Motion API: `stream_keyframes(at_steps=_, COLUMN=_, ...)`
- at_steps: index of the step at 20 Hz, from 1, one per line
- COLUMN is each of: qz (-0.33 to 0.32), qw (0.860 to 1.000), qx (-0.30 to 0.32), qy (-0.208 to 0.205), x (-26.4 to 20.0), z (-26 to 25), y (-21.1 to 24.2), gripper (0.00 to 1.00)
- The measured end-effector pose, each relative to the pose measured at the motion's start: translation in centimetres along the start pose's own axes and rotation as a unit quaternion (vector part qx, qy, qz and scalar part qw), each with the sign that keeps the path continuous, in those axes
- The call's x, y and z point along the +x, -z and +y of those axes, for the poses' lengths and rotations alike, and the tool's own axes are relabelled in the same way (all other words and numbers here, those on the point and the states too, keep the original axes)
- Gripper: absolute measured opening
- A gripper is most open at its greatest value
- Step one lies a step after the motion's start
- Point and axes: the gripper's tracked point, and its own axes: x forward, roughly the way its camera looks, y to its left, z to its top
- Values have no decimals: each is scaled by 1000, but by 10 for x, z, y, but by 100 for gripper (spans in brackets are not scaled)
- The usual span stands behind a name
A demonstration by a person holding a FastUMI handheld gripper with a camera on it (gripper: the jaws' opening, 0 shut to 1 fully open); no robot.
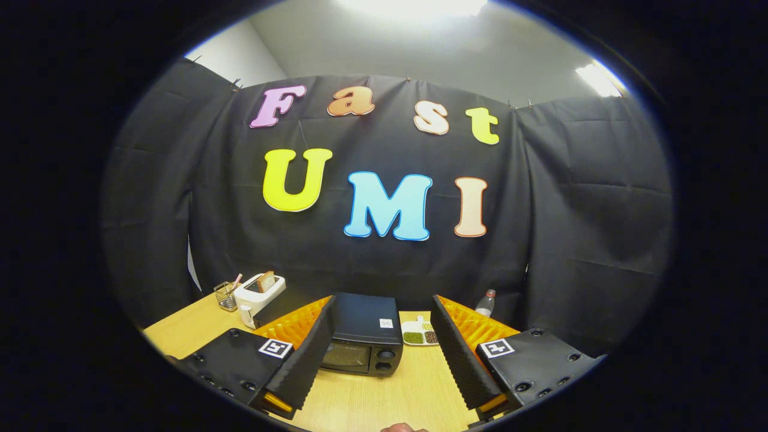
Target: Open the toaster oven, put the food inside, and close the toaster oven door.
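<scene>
No brand or wording can be read on the toaster oven (364,341); only a small white sticker on its dark top, too small to make out. Each of the two gripper bodies carries one square black-and-white marker. There is one toaster oven, standing on the wooden table (384,399) with its door closed. Left of the oven stands one white toaster (258,294) with a slice of bread (266,281) sticking up from it, and left of that one wire holder (226,295). Just right of the oven lies one white tray (420,333) with green and dark food in its compartments, and beyond that one bottle (486,303). The gripper (384,348) is spread wide, holding nothing, its fingers apart on either side of the oven, short of touching it.
</scene>
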Motion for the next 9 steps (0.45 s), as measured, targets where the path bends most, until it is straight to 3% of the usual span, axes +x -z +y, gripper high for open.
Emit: stream_keyframes(at_steps=9, qz=0, qw=1000, qx=1, qy=-11, x=-54, z=2, y=2, gripper=97)
